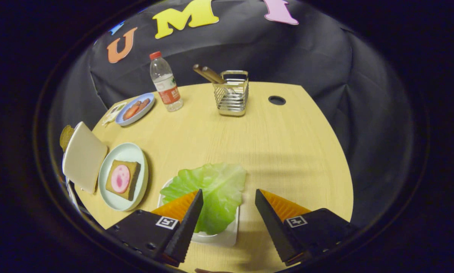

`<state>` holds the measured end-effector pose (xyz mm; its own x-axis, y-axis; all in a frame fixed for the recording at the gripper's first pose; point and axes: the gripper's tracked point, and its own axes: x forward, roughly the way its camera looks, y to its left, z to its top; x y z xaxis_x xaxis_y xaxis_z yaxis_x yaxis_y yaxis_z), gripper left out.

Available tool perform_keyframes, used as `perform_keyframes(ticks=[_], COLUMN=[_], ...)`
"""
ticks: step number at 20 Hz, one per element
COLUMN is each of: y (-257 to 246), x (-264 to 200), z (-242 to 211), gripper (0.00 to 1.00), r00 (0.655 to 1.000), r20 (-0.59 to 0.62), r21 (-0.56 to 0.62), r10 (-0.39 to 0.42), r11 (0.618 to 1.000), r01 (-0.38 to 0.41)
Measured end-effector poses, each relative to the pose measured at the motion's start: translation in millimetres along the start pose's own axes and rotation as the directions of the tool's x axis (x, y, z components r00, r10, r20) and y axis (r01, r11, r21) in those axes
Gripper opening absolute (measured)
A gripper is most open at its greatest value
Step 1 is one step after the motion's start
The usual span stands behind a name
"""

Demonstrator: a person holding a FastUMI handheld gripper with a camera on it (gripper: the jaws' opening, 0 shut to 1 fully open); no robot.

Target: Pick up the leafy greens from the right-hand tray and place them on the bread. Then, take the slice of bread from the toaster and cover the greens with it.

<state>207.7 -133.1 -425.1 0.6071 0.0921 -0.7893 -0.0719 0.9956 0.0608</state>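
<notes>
Now the gripper [228, 195] is held wide open over the leafy greens [211, 189]
Greens are seen between the fingers on a white tray [219, 237]; beyond-left, bread [122, 179] on a plate [130, 153], then the toaster [83, 156]

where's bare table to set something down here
Free: the wide stretch of table between the rack, hole and lettuce. Crowded: plates, toaster and bottle beyond the lettuce. The hand-held gripper is open over the lettuce.
</notes>
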Motion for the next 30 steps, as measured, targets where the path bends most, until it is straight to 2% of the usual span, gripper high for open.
perform_keyframes(ticks=[2, 4, 6, 11, 13, 16, 20, 22, 23, 24, 26, 30], y=[2.1, 3.3, 5.9, 13.1, 14.7, 26.3, 28.8, 33.9, 29.7, 28.5, 20.6, -3.7], x=[8.7, 13.8, 15.8, 10.3, 6.4, 7.0, 17.6, 20.5, 20.5, 22.1, 19.5, 9.7], z=[-1.6, -5.0, -7.9, -2.8, 0.7, -1.9, -8.0, -11.1, -11.1, -13.9, -14.1, -20.2], gripper=[0.87, 0.80, 0.62, 0.37, 0.37, 0.37, 0.37, 0.05, 0.12, 0.12, 0.01, 0.01], r00=[1.000, 0.999, 0.998, 0.999, 0.999, 0.999, 0.997, 0.998, 0.998, 0.997, 0.995, 0.982], r20=[-0.028, -0.045, -0.051, -0.028, -0.007, -0.012, -0.056, -0.055, -0.052, -0.056, -0.053, -0.050], r21=[0.035, 0.057, 0.055, 0.035, 0.015, -0.013, 0.016, 0.048, 0.044, 0.045, 0.050, 0.070], r10=[-0.004, -0.012, -0.021, -0.037, -0.053, -0.033, -0.047, -0.024, -0.041, -0.043, -0.079, -0.180], r11=[0.999, 0.998, 0.998, 0.999, 0.998, 0.999, 0.999, 0.999, 0.998, 0.998, 0.995, 0.981], r01=[0.005, 0.015, 0.024, 0.038, 0.053, 0.032, 0.048, 0.026, 0.043, 0.046, 0.082, 0.183])
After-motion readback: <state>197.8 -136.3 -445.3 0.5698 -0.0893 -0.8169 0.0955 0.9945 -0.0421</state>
